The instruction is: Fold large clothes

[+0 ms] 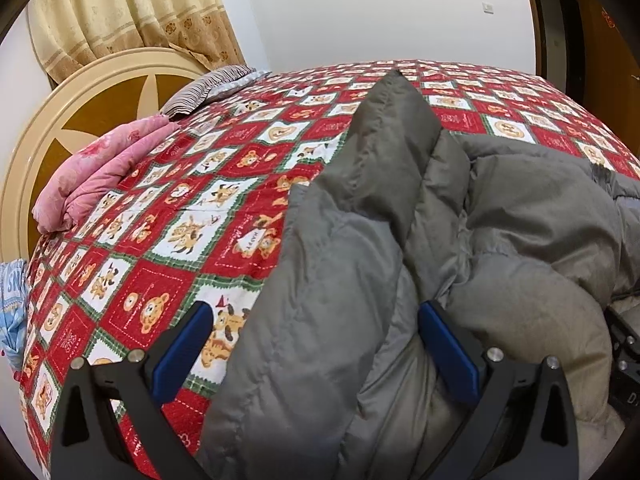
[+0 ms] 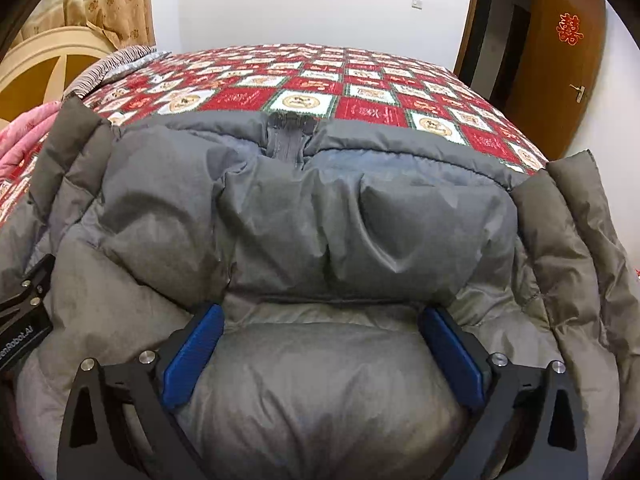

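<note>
A grey padded down jacket (image 1: 500, 216) lies on the bed, puffy and partly folded. Its left sleeve (image 1: 384, 128) lies along the jacket's left edge and points away. My left gripper (image 1: 316, 312) is open over the jacket's left edge, with padded fabric between its blue fingers (image 1: 448, 344). In the right wrist view the jacket (image 2: 320, 208) fills the frame, its hem and zipper end (image 2: 288, 140) at the far side. My right gripper (image 2: 320, 320) is open, its blue fingers (image 2: 192, 356) wide apart over a puffy fold of the jacket.
The bed has a red patchwork cover with bear prints (image 1: 192, 208). A pink folded quilt (image 1: 100, 172) and a striped pillow (image 1: 204, 92) lie by the round headboard (image 1: 80, 96). A wooden door (image 2: 560, 64) stands at the right. The left gripper's body shows in the right wrist view (image 2: 24, 312).
</note>
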`<state>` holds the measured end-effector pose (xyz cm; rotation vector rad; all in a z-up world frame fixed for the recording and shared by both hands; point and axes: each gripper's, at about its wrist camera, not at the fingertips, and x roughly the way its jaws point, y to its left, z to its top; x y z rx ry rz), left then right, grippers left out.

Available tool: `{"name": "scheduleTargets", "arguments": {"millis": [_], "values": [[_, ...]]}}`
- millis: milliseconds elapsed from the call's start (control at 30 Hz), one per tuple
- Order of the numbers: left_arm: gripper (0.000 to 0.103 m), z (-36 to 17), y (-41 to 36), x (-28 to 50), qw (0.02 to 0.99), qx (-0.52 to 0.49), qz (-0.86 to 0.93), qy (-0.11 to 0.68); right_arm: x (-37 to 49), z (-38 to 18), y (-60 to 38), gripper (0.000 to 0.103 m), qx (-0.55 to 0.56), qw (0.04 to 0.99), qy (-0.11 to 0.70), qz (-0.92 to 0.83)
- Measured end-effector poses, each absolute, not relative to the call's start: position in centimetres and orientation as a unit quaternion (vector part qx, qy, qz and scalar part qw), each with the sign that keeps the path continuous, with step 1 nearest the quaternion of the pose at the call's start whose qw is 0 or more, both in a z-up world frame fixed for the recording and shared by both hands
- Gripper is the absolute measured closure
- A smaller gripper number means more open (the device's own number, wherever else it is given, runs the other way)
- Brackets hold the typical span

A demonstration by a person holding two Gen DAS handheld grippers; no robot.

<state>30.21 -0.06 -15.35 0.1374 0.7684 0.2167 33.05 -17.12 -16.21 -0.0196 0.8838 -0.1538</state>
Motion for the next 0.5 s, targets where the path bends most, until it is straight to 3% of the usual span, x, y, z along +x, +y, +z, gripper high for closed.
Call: {"name": "scheduleTargets", "arguments": {"millis": [267,500], "values": [[0.0,-13.1,3.3,25.8,0.914,0.03,0.119,0.387,33.4,-16.3,-17.0,0.002,-0.017,0.894,0.442,-0.074],[0.0,-14.2,6.5,22.1,0.903,-0.007,0.115,0.414,31.9,-15.0,-16.7,0.002,-0.022,0.895,0.437,-0.082]]}}
